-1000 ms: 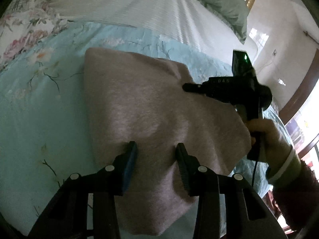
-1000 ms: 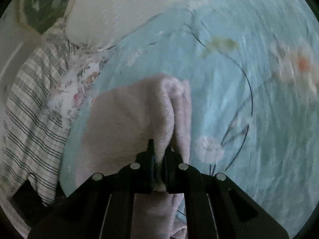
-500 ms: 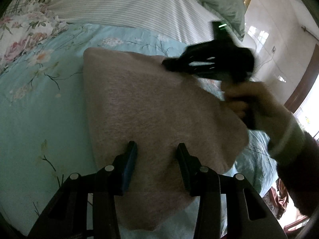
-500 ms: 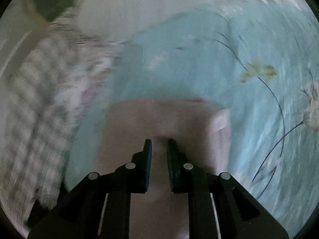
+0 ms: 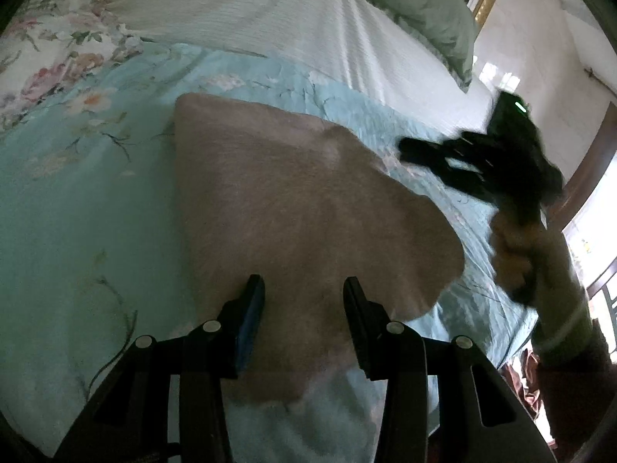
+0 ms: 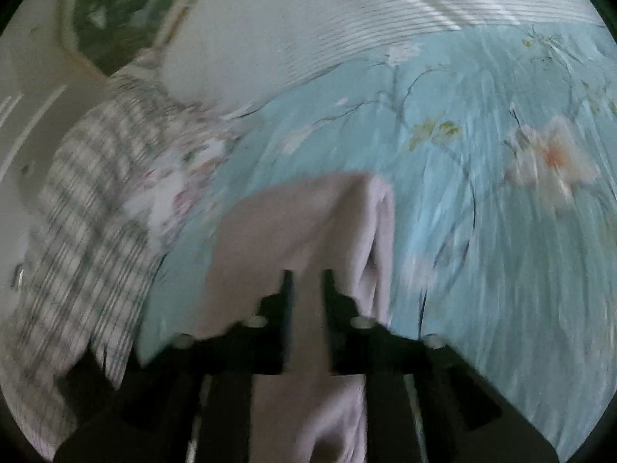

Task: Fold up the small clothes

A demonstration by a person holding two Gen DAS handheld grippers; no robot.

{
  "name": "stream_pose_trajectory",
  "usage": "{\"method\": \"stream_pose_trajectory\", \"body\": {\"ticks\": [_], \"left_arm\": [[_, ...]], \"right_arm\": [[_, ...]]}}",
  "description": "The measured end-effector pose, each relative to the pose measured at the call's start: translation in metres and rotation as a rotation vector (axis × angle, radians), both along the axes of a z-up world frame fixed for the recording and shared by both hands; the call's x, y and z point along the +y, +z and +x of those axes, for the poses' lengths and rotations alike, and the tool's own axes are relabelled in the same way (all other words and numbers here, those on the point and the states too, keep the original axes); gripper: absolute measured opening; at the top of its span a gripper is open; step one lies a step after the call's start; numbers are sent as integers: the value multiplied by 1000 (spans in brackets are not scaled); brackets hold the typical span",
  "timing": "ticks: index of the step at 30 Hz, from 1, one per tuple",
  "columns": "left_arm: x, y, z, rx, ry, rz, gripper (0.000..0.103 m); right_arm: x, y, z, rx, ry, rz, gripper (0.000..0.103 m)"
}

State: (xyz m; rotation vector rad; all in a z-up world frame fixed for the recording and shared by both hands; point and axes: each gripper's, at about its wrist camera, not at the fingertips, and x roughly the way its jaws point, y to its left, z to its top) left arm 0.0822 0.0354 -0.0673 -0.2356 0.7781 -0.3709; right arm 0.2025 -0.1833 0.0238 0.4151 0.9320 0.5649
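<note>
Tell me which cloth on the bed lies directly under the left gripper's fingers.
The plain pinkish-beige garment, lying on the light-blue floral bedspread. The striped white sheet and green pillow lie beyond it.

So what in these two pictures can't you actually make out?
- Pink garment, left wrist view: its near edge is hidden behind the left gripper; what kind of garment is unclear.
- Right gripper, left wrist view: motion blur smears it, so its jaws are unreadable there.
- Checked cloth, right wrist view: blurred and cut off by the picture's edge.
</note>
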Motion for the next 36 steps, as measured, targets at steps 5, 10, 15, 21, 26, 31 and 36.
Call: {"method": "stream_pose_trajectory", "body": {"ticks": [5,10,15,21,26,31,36], "left_arm": [[9,3,-18,-17,13,14,42],[11,8,-33,-37,-3,-23,41],[-2,8,-39,-54,-42,10,41],[-14,-24,-30,48,-2,204,45],[-10,-24,-34,63,1,179,45],[-5,-1,-50,19,-24,160,42],[-9,21,-54,-58,-62,72,43]], "right_arm": [[-17,-10,-52,-35,-52,19,59],[-11,-11,-75,-60,-13,34,59],[7,-37,-81,48,63,-78,33],[9,-41,-82,40,81,-243,9],[-12,-63,-79,124,17,-236,29],[-31,-19,-99,-19,-85,-218,36],[10,4,-99,-136,34,-136,36]]}}
